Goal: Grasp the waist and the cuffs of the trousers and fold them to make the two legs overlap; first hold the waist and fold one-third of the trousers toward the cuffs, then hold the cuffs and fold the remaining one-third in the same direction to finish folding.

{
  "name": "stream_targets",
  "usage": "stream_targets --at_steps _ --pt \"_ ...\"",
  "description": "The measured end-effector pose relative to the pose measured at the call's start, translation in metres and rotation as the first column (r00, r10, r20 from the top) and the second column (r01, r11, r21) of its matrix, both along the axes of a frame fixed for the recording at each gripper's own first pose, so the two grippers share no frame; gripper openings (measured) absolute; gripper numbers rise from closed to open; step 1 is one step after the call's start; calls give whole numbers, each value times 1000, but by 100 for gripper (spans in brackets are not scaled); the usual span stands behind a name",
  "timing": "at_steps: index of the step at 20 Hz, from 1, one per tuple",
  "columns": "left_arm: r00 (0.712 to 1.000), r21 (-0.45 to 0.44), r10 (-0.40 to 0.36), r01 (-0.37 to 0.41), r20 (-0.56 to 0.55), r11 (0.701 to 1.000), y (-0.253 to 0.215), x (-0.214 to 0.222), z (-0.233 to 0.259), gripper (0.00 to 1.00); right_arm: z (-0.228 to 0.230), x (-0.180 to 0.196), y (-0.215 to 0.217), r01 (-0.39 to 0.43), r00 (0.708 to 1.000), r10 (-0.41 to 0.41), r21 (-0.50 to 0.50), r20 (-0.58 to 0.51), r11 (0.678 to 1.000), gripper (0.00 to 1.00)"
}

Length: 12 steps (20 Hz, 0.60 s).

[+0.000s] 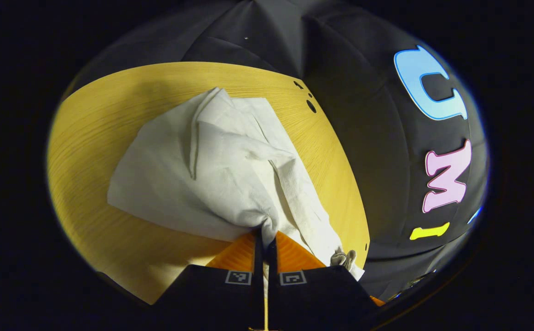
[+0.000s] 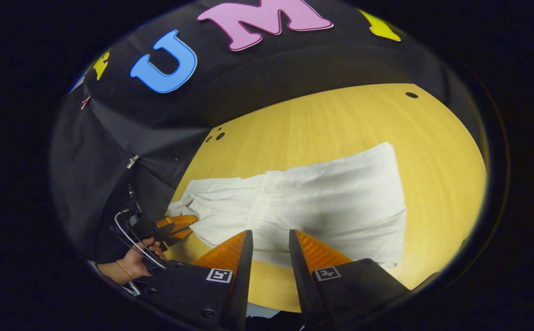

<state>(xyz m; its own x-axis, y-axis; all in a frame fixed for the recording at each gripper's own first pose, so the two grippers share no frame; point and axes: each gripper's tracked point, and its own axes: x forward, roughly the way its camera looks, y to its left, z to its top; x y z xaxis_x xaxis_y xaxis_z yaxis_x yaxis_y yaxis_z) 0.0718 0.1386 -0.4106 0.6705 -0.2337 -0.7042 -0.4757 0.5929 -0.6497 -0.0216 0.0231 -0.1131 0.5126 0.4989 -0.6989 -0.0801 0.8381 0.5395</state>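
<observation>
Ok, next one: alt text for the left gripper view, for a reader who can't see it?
The left gripper, jaws closed, pinches a bunched edge of the white trousers, lifting the cloth into a peak. The rest of the trousers lies rumpled across the yellow wooden table, with the booth's dark cloth wall behind.

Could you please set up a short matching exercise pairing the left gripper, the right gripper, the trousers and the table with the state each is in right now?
Column one:
1. left gripper
2. right gripper
3. trousers
4. table

Column two:
A. bare wood with small dark holes near its edge
B. open, hovering above the cloth
C. pale, lying partly bunched on the wood
D. shut on a pinch of cloth

Pairs: 1-D, 2-B, 3-C, 4-A
</observation>
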Motion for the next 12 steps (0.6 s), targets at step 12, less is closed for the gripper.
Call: stream_targets --at_steps 12 --pt "967 251 -169 118 190 961 -37 16 90 8 -33 -43 -133 197 976 -205 -104 -75 975 49"
